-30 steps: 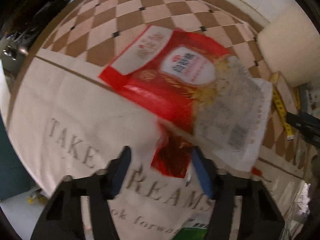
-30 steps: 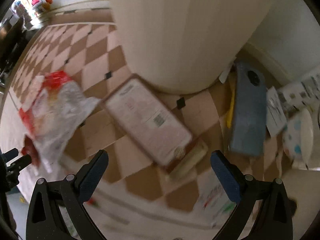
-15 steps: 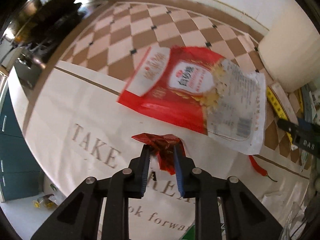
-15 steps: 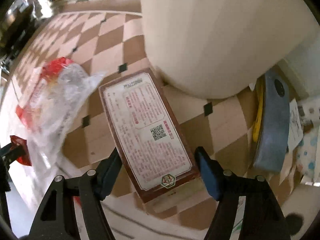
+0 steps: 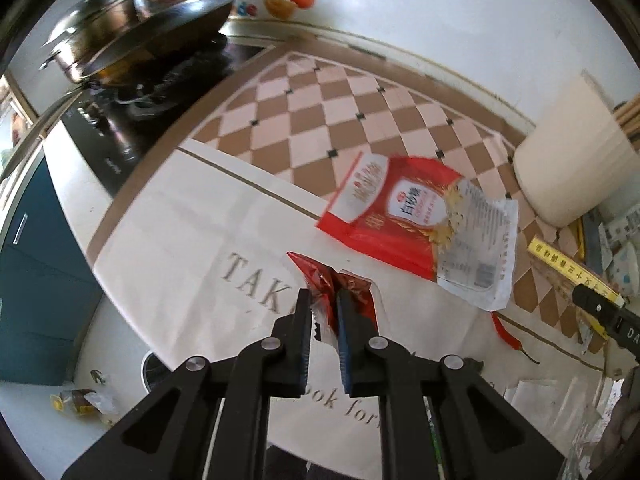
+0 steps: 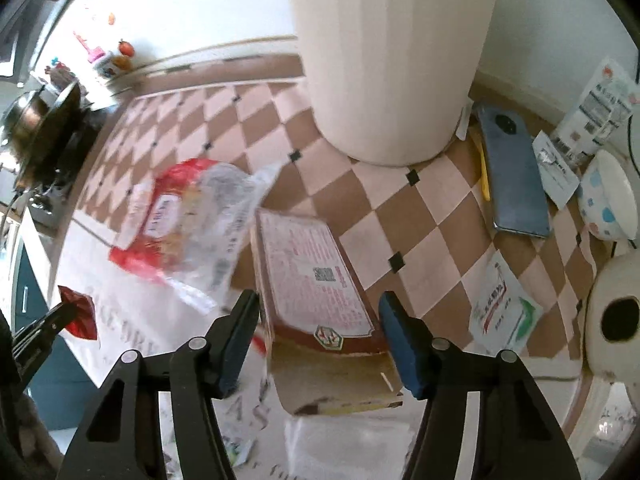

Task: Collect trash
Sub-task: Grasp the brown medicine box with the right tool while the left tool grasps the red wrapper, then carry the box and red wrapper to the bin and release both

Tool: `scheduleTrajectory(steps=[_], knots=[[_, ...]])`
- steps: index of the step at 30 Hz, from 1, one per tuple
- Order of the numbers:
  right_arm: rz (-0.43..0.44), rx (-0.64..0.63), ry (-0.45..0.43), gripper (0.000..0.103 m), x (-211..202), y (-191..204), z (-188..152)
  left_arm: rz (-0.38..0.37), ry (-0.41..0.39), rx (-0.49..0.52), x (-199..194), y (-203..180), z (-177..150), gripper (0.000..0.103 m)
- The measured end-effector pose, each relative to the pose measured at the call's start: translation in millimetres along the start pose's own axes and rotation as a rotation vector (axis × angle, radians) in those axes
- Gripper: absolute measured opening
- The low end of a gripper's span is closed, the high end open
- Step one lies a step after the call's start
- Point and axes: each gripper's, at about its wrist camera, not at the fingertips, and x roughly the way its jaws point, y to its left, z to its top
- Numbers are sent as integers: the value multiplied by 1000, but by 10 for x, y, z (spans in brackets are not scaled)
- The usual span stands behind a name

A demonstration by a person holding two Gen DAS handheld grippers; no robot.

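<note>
Over tablecloth point(image 5: 168, 248), left tongs point(image 5: 324, 312) pinch wrapper point(image 5: 320, 280).

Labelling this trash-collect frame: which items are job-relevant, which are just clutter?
Job:
- small red wrapper, held in left gripper
- big red-and-white bag
- flat brown box, between open right gripper fingers

Lying about:
- blue phone
- dotted bowl
- wok
- chilli

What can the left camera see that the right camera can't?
Only the left camera shows the red chili and the yellow tape measure. Only the right camera shows the blue phone, the spotted bowl and the brown box between the right gripper's open jaws. Both show the big red bag and the small red wrapper pinched by the left gripper.
</note>
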Motion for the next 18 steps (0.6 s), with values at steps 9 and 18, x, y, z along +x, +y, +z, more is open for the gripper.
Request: scheduleTrajectory(steps=[9, 18], knots=[[45, -50, -50, 57, -425, 459, -244, 5, -45, -82, -260, 533, -198, 9], [88, -198, -71, 56, -565, 1287, -465, 25, -53, -211, -338, 1229, -463, 9]])
